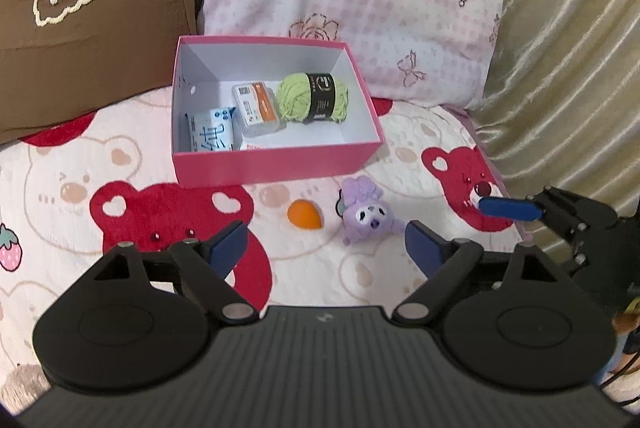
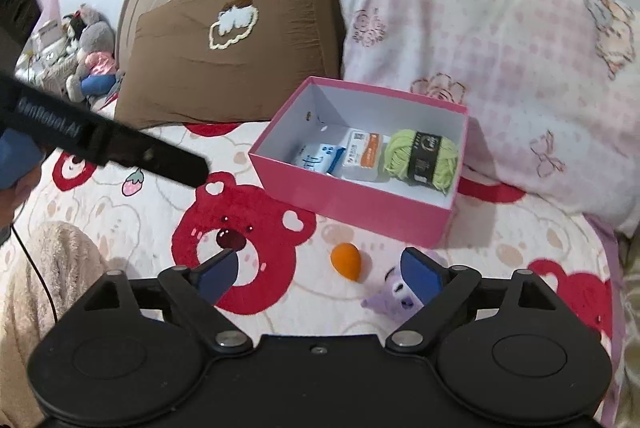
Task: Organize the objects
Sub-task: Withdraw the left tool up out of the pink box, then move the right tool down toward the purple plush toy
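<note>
Left gripper (image 2: 188,168) ("OnRobot.AI" lettering)

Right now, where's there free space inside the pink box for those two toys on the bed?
The pink box is crowded at its left and back: tissue pack, white case, green yarn. Its front right floor, before the yarn, is bare.

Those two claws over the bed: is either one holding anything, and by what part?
Nothing is held. The left claw and right claw both stand open and empty above the blanket; the orange sponge and purple plush lie untouched.
</note>
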